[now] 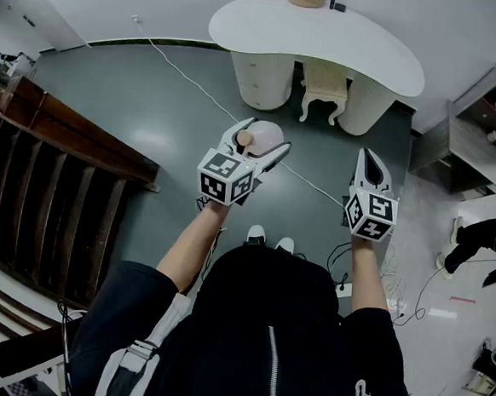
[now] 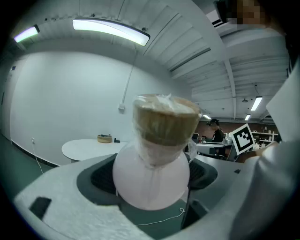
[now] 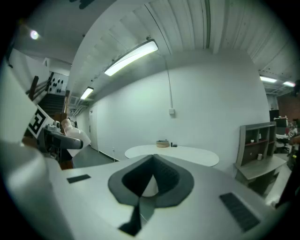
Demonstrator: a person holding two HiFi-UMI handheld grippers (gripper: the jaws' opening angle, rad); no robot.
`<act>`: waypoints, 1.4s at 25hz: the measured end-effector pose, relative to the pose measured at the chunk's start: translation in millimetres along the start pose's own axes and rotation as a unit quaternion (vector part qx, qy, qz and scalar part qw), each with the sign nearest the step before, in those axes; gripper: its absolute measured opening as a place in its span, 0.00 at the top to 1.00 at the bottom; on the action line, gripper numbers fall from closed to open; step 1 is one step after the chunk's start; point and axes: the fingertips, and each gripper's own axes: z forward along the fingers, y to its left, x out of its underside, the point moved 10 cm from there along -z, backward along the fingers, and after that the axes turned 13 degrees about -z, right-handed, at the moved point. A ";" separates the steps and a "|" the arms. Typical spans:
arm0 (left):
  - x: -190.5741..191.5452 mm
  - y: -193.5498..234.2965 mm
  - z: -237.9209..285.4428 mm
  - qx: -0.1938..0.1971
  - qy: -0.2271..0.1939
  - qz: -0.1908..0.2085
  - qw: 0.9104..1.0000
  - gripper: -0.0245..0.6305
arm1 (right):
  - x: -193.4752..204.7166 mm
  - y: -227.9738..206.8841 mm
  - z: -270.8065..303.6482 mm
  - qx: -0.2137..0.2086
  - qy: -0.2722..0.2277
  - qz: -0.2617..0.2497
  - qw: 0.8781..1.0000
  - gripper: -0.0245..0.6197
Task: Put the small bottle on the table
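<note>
The left tool (image 1: 255, 145) is gripping the bottle (image 2: 152, 176) between wide-spread jaws, holding it in the air over the floor (image 1: 152, 117) and well short of the white worktop (image 1: 346, 38). The right tool (image 1: 369, 162) is hanging alongside, its jaws pressing together, carrying nothing.

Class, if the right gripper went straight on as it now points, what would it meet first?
Most likely the white table, across the floor; nothing nearer shows. Whether it meets the top edge or the base is unclear.
</note>
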 end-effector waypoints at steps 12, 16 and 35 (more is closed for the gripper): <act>13.1 -17.3 8.0 -0.027 -0.001 -0.013 1.000 0.34 | 24.6 -10.1 5.1 -0.065 0.014 -0.028 0.997 0.96; 20.5 -15.6 7.6 -0.040 0.002 -0.020 0.999 0.34 | 30.6 -12.4 14.1 -0.074 0.015 -0.016 0.997 0.96; -31.9 111.2 147.8 -0.016 0.025 -0.039 0.999 0.34 | 18.4 -47.7 198.3 -0.083 0.049 0.013 0.995 0.96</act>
